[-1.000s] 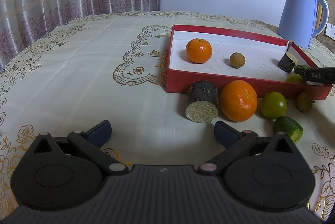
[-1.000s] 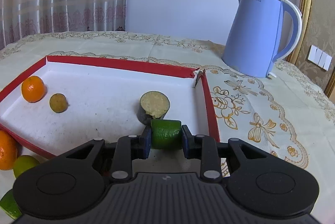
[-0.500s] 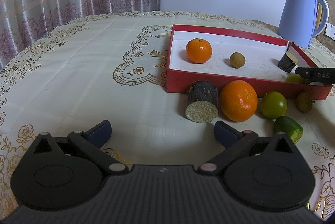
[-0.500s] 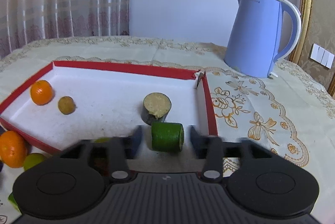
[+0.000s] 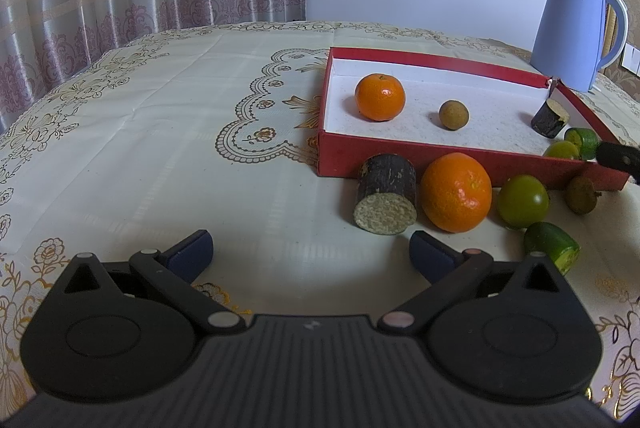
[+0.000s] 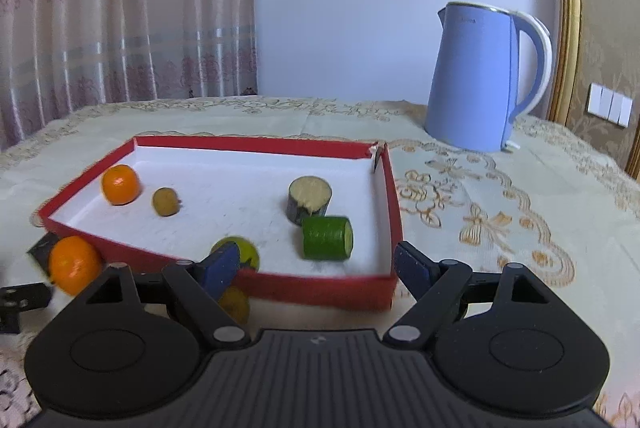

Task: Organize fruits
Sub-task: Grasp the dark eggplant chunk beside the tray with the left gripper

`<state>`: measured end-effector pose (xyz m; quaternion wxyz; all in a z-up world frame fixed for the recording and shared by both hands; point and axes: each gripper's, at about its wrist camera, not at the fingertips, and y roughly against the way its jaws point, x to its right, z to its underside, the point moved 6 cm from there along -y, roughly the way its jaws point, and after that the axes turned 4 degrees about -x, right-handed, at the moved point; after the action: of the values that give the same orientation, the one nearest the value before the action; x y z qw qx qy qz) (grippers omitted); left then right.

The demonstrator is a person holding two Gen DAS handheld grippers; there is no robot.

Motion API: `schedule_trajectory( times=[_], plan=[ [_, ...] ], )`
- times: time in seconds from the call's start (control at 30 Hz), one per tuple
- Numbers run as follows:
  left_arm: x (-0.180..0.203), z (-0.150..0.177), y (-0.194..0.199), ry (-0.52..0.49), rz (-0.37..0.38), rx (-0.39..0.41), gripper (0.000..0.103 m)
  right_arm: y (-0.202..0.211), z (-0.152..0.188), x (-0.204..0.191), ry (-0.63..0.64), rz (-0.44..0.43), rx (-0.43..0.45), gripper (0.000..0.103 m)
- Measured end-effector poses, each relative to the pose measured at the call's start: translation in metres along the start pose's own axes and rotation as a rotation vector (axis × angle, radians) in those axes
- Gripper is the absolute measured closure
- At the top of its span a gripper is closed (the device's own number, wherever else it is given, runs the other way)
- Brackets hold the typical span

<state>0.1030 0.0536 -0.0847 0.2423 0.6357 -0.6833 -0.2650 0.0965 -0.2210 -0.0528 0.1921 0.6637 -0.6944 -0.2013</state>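
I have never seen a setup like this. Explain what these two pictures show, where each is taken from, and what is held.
No robot here: a person holds a two-finger claw in each hand, with a camera looking along its fingers. One picture is from the left claw, the other from the right claw; the black shapes below are the claws themselves.

On the tablecloth stands a red tray holding a small orange, a brown round fruit, a dark cut stump, a green cut piece and a yellow-green fruit. More fruit lies before it, including a big orange. A blue kettle stands behind.

Neither claw holds anything; the right one's jaws are opening.
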Motion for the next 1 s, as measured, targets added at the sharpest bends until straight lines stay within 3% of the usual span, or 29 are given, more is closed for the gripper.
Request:
schedule_trajectory(
  times=[0.23,0.47,0.77,1.0],
  plan=[
    [0.000,0.000,0.000,0.000,0.000,0.000,0.000,0.026,0.025,0.002,-0.022,-0.061,-0.048,0.016],
    [0.000,0.000,0.000,-0.001,0.000,0.000,0.000,0.024,0.053,-0.003,0.029,-0.050,-0.139,0.015],
    [0.001,-0.001,0.000,-0.012,-0.013,0.001,0.000,0.018,0.056,0.001,0.011,-0.046,-0.157,0.004],
    [0.003,-0.007,-0.004,-0.002,-0.027,-0.014,0.000,0.017,0.056,0.003,0.003,-0.053,-0.162,0.003]
  ],
)
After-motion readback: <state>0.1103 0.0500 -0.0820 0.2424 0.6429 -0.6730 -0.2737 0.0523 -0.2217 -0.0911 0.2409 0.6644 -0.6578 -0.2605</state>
